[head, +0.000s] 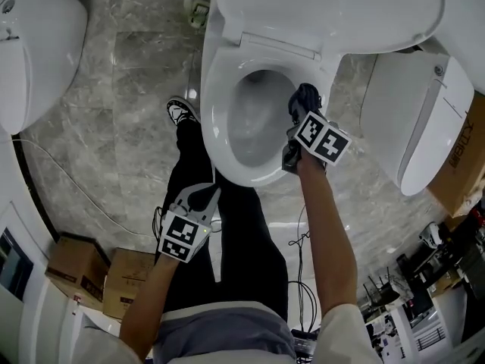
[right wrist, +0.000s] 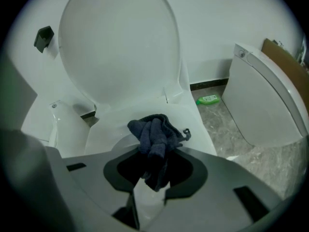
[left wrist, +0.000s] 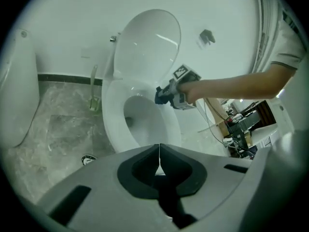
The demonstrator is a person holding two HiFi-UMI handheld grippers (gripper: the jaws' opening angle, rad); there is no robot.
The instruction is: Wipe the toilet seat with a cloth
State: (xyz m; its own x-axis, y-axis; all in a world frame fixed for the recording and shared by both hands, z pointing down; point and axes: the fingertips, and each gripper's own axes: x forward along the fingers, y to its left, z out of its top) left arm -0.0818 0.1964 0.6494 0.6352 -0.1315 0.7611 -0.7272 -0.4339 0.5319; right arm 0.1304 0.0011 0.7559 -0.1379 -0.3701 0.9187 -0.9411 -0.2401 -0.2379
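- At the far left a white ceramic toilet (head: 30, 44) stands on the grey marbled stone floor (head: 121, 89), with brown cardboard boxes (head: 76, 268) nearer me.
- My left gripper (left wrist: 159, 151) hangs low, its jaws pressed together with nothing between them.
- The white oval toilet seat (head: 214, 120) is down and its lid (head: 326, 6) is raised.
- My right gripper (head: 297, 120) pinches the crumpled dark blue cloth (right wrist: 154, 134), which is on the seat's right side.
- Another white toilet (head: 413, 127) stands at the right.

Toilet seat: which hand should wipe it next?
Right. The right hand-held gripper holds the cloth at the seat; the left hand-held gripper is shut, empty and held away from it.
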